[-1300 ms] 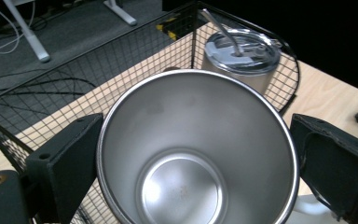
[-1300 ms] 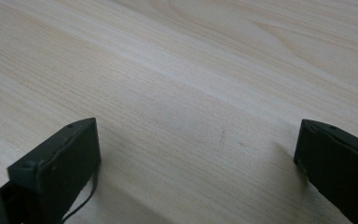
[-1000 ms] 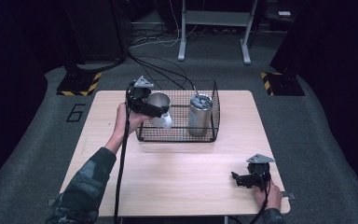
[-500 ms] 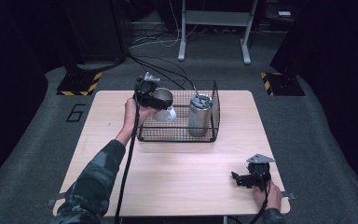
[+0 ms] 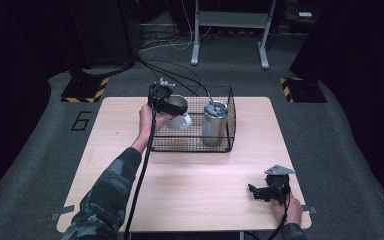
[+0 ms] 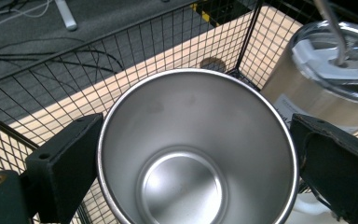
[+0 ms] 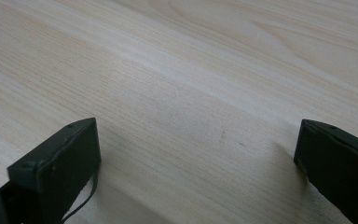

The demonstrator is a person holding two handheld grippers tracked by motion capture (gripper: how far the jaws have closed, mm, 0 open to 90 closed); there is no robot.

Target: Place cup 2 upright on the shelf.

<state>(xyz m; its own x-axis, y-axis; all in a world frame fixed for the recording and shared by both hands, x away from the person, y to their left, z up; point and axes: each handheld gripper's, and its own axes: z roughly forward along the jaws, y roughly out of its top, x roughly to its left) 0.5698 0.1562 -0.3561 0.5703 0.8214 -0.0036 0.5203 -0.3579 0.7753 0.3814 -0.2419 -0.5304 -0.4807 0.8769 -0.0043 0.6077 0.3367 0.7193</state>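
The left gripper [image 5: 172, 106] has its two black jaws clamped on the sides of a steel cup [image 6: 198, 149], mouth toward the gripper's camera, and holds it up over the near-left corner of the wire basket [image 5: 195, 145]. Just past the cup and off to the gripper's right stands a lidded steel tumbler [image 6: 326, 79] with a straw, already inside the basket; a white cup [image 5: 181, 121] lies on its side directly under the gripper. The step in hand looks like carrying the steel cup over the basket, whether lowering it in or lifting it out cannot be told. If going in, the next move calls for a straight descent into the free floor ahead of the jaws, clear of the white cup and tumbler. The right gripper [image 5: 260, 191] rests on the table [image 5: 190, 200], jaws wide apart around bare wood
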